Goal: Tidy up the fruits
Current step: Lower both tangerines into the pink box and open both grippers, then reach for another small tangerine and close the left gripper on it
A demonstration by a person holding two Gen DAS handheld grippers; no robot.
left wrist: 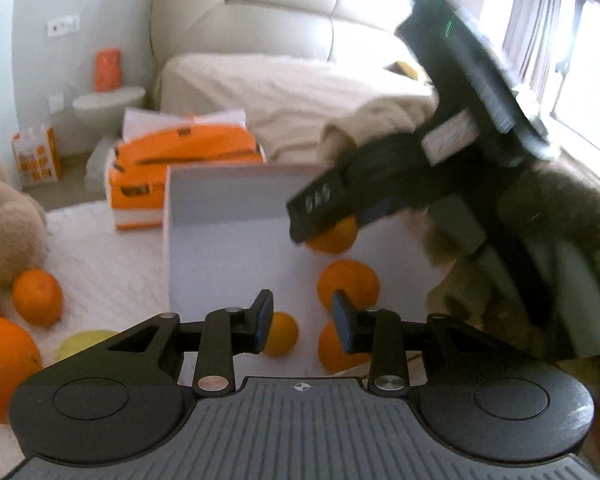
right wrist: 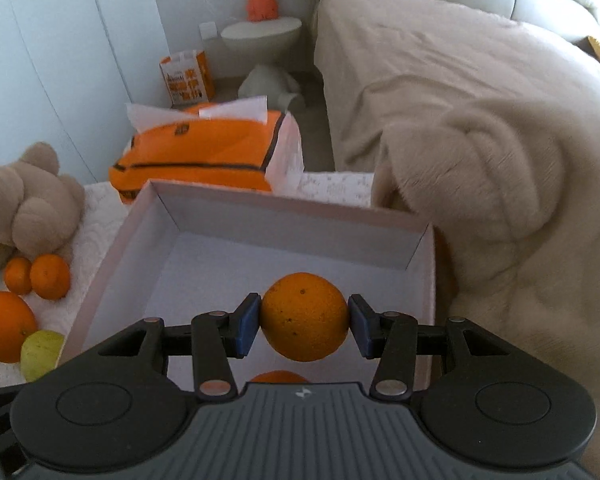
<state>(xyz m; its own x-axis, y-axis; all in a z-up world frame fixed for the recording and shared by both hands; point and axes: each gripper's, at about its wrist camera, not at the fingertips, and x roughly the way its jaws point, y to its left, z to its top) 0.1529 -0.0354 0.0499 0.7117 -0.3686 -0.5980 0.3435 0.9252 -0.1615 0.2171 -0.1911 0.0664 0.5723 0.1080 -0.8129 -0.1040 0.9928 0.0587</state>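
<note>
My right gripper (right wrist: 304, 320) is shut on an orange (right wrist: 304, 316) and holds it above the open white box (right wrist: 100, 276). In the left wrist view the right gripper (left wrist: 320, 220) shows from outside, holding that orange (left wrist: 336, 236) over the box (left wrist: 204, 208). My left gripper (left wrist: 302, 318) is open and empty above the box's near end. Three oranges lie inside the box: one (left wrist: 350, 282), one (left wrist: 282, 332) and one (left wrist: 336, 350). Loose oranges (right wrist: 50, 276) and a green fruit (right wrist: 40, 354) lie on the white mat left of the box.
A beige teddy bear (right wrist: 24, 204) sits at the left. An orange tissue pack (right wrist: 204, 152) stands behind the box. A bed with a beige blanket (right wrist: 460, 100) and a fluffy cushion (right wrist: 492, 168) fills the right side.
</note>
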